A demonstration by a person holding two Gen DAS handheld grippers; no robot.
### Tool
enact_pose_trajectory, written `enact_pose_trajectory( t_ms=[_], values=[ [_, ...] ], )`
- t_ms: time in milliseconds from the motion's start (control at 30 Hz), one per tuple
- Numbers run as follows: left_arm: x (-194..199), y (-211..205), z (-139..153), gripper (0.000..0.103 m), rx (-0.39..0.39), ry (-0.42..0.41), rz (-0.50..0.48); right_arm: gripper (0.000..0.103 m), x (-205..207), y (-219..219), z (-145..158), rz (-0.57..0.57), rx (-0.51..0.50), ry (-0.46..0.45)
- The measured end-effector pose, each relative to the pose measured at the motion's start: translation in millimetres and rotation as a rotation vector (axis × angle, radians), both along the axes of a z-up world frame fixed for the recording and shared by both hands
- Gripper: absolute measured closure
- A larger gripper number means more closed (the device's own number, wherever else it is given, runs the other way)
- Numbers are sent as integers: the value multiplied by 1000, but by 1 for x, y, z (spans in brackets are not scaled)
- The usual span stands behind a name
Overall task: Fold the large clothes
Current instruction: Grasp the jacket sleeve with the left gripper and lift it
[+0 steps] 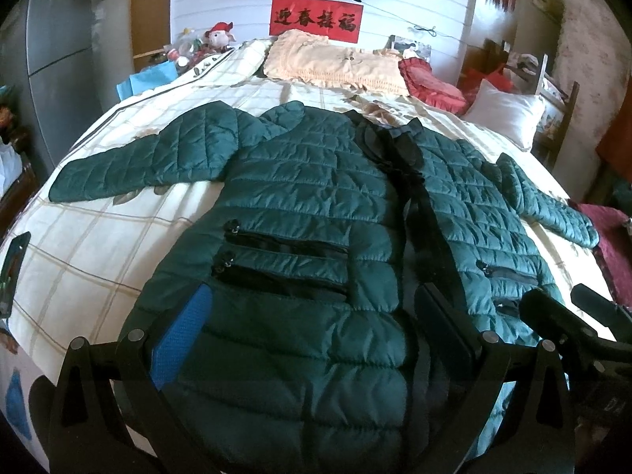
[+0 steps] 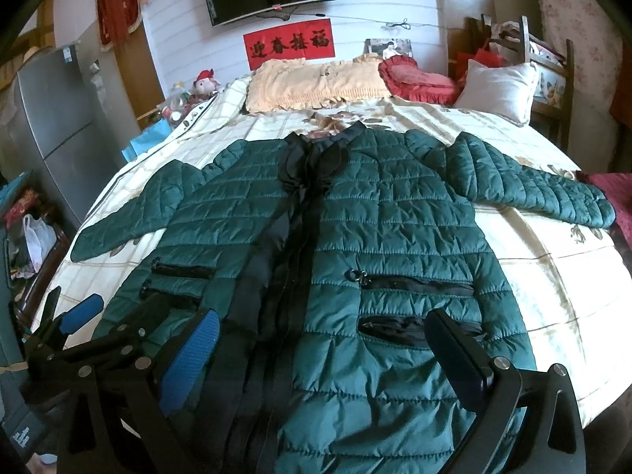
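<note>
A dark green quilted jacket [image 1: 308, 213] lies flat, front up, on the bed, with both sleeves spread out and a black zipper band down the middle. It also shows in the right wrist view [image 2: 395, 229]. My left gripper [image 1: 312, 316] is open above the jacket's left hem panel, near its two black zip pockets [image 1: 284, 260]. My right gripper [image 2: 324, 339] is open above the right hem panel and its pockets [image 2: 414, 288]. The right gripper also shows at the lower right of the left wrist view [image 1: 572, 308]; the left gripper shows at the lower left of the right wrist view [image 2: 75, 316].
The bed [image 2: 553, 284] has a cream checked cover. A peach pillow [image 2: 312, 83], a red cushion [image 2: 414, 79] and a white pillow [image 2: 497, 91] lie at the head. A grey fridge [image 2: 51, 118] stands left. A dark phone [image 1: 12, 272] lies at the bed's left edge.
</note>
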State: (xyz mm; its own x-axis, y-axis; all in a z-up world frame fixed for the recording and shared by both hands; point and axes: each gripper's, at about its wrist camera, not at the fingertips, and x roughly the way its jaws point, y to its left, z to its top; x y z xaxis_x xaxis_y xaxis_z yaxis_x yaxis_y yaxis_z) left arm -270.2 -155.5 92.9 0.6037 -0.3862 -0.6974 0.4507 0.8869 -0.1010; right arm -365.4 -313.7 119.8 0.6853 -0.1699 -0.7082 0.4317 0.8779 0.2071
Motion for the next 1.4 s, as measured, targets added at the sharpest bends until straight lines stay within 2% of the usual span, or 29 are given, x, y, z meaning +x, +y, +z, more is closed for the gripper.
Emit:
enact_pose_trajectory(
  t_ms=[367,567,733,900,1100,1233,1400],
  values=[
    [13,1,-5,0,-1,14,20,0,11,0,-9,16,-51,53],
    [27,5,-5,0,-8,38,30,0,25,-3,-11,27,-54,46],
    [53,17,-10,0,7,73,61,0,44,-12,-15,30,-46,39],
    [92,45,-12,0,-24,128,132,0,68,-22,-18,41,-58,51],
    [162,114,-21,0,-111,231,307,0,90,-24,-19,74,-66,61],
    [206,166,-28,1,-148,242,462,0,96,-24,-21,89,-63,69],
    [252,224,-40,1,-128,221,662,0,104,-23,-29,104,-44,93]
  ],
)
